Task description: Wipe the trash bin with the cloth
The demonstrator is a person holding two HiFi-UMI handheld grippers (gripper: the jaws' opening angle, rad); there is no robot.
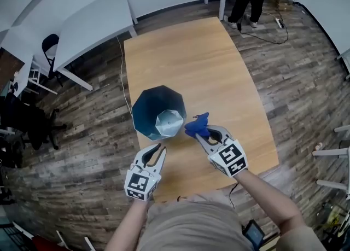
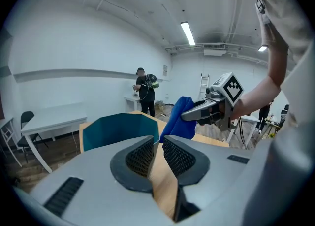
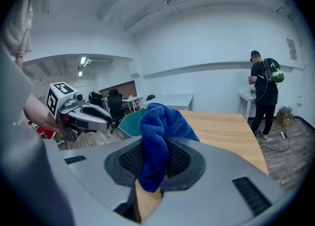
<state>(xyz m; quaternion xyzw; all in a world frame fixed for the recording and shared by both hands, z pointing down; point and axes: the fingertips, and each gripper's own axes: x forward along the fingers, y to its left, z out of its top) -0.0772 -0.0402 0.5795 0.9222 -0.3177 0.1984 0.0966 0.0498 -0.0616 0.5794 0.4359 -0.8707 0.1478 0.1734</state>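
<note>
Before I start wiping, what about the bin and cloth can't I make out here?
Head view: outside walls of the trash bin, hidden under its own rim.
Left gripper view: bin's lower part, behind the left gripper.
Right gripper view: most of the bin, behind the cloth and jaws.

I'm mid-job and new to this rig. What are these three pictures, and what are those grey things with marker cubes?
No robot here: a person holds a two-jaw gripper in each hand. The head view looks down from the person's head; the other two views ride on the grippers, looking along their jaws. A teal trash bin sits on the wooden table. The right gripper has its jaws shut on a blue cloth. The left gripper has its jaws slightly apart, nothing between them.
</note>
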